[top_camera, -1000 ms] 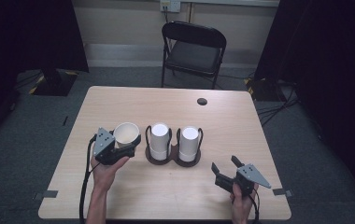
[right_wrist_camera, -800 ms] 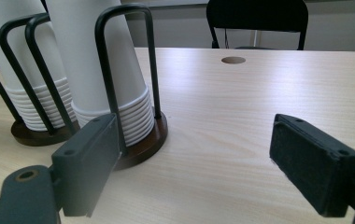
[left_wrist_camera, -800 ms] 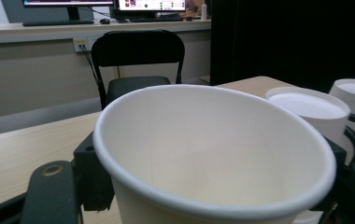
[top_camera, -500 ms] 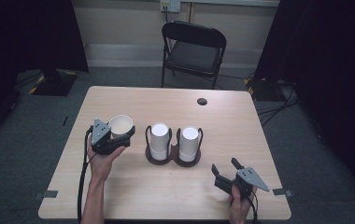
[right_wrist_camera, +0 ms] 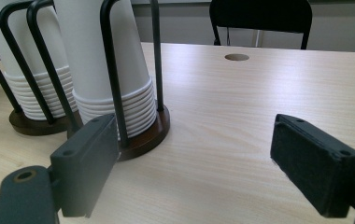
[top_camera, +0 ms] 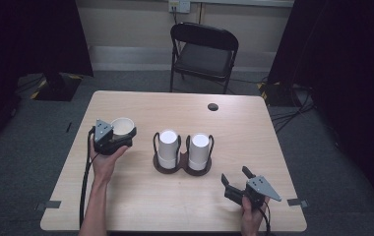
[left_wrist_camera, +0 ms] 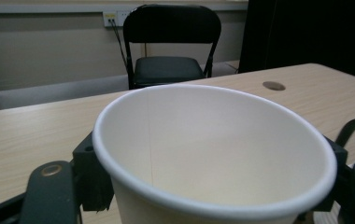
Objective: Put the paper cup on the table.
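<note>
Now the left gripper [top_camera: 121,135], jaws clamped on a white paper cup [top_camera: 122,126], has carried it leftward, clear of the black wire cup holder [top_camera: 183,166], suggesting removal is complete; the right gripper [top_camera: 239,183] rests with jaws wide apart.

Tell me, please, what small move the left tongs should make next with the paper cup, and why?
Probably lower the paper cup upright onto the bare table left of the cup holder and then let go. The left tongs clasp it mouth up, away from the two stacks, with free wood beneath. The right tongs sit open and idle.
</note>
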A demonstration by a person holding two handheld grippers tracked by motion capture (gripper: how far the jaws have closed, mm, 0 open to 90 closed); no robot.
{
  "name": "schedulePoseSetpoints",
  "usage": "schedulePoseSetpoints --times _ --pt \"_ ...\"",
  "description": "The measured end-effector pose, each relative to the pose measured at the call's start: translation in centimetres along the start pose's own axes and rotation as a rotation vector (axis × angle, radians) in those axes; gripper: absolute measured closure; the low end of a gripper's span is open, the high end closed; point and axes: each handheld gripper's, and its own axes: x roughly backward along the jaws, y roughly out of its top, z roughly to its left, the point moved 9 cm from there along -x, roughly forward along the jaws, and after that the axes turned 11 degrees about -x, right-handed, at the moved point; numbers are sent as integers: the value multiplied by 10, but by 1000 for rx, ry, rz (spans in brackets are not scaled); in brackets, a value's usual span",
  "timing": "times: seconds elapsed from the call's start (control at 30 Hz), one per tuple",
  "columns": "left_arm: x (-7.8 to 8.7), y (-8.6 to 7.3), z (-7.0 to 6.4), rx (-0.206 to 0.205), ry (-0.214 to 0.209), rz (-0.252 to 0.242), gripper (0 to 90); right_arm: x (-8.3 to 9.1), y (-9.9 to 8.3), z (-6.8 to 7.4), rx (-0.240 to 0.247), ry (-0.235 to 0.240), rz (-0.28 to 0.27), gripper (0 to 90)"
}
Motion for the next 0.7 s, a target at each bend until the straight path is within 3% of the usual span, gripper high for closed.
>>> schedulePoseSetpoints --times 0.47,0.7 --pt "-20 -36 2 49 -45 56 219 -1 -1 0 -9 6 12 146" --pt "-25 -46 -4 31 -70 91 215 -1 -1 0 -11 7 13 146"
